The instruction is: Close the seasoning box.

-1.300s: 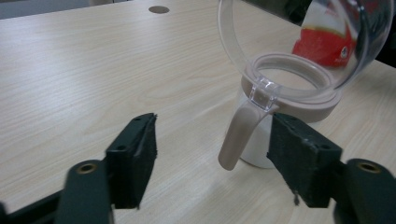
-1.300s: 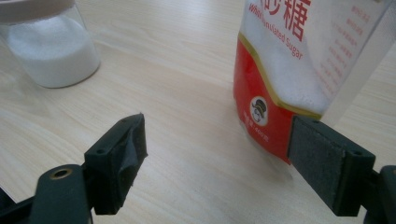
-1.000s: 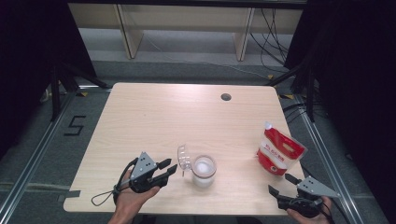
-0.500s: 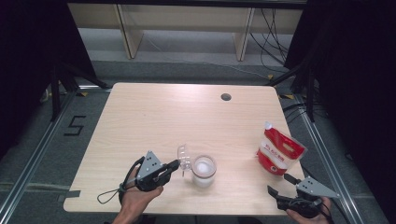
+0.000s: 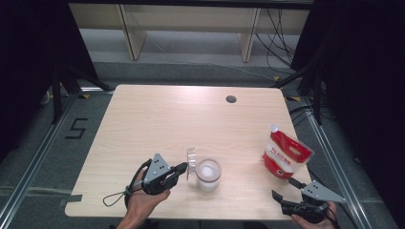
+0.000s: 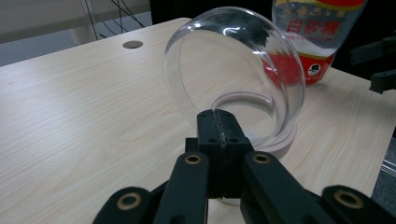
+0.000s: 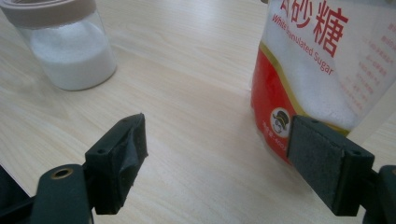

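We see a clear jar (image 5: 208,174) of white granules standing near the front edge of the tabletop (image 5: 157,124), roughly at its middle. Its transparent hinged lid (image 6: 233,74) is flipped up on the jar's left side, standing almost upright above a beige collar (image 7: 46,11). The left tongs (image 5: 181,168) sit just beside the jar on its left; in the left gripper view their two black jaws are pressed together at the bottom edge of the lid, and we cannot tell for sure whether they pinch that edge or merely touch it. A hand (image 5: 143,202) holds these tongs from below, with a cable loop (image 5: 112,198) trailing on the tabletop.

To the right, well apart from the jar, a red and white sugar pouch (image 5: 285,153) stands upright, printed "White Granulated Sugar". The right tongs (image 5: 289,188) rest at the front right corner of the tabletop, near the pouch but not touching it. In the right gripper view their jaws are spread wide, with the pouch's lower corner behind the right-hand pad (image 7: 322,163).

A round cable hole (image 5: 231,99) lies near the tabletop's far edge.
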The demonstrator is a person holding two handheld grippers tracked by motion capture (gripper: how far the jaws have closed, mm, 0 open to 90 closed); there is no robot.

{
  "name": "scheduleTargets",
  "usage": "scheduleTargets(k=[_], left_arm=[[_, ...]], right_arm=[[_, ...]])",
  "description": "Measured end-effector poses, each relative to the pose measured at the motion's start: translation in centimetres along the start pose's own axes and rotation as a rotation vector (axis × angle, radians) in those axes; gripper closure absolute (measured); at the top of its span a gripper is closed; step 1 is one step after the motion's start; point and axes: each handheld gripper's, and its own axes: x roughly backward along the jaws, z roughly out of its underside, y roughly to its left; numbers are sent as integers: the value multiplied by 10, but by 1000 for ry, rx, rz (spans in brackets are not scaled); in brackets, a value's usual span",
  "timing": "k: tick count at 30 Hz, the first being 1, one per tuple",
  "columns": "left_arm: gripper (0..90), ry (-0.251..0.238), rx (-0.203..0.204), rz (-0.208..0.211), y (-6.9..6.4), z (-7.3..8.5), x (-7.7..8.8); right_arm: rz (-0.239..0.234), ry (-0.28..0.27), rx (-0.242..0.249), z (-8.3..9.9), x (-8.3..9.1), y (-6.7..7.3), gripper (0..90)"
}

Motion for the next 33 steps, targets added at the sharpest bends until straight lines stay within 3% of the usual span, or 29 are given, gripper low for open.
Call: scheduleTargets(k=[4,6,8,11,15,16,19,25,30,33], left_arm=[[893,7,-10,1,0,-1,-2],[893,6,-9,2,-1,-2,-2],[894,-3,-12,7,-2,-2,-4],[893,8,-17,8,-2,-4,-4],[893,3,-21,17,-3,-6,-5],[893,0,-21,19,-4,-6,-6],[893,7,-28,21,-5,-7,-6],[888,10,1,29,-7,-7,-6],[792,13,22,65,-8,-6,-5],[658,14,45,84,-10,-5,-4]], right_arm=[[-14,7,-18,0,-1,2,212],[-21,14,-3,0,-1,1,212],[-13,16,-30,0,-1,4,212],[-14,8,-1,0,-1,2,212],[-20,10,-42,1,-1,4,211],[-18,1,-17,0,-1,2,211],[-22,5,-8,0,-2,1,211],[-23,5,-8,0,-2,2,211],[-27,-4,3,1,-4,2,210],[-37,3,-12,1,-4,3,210]])
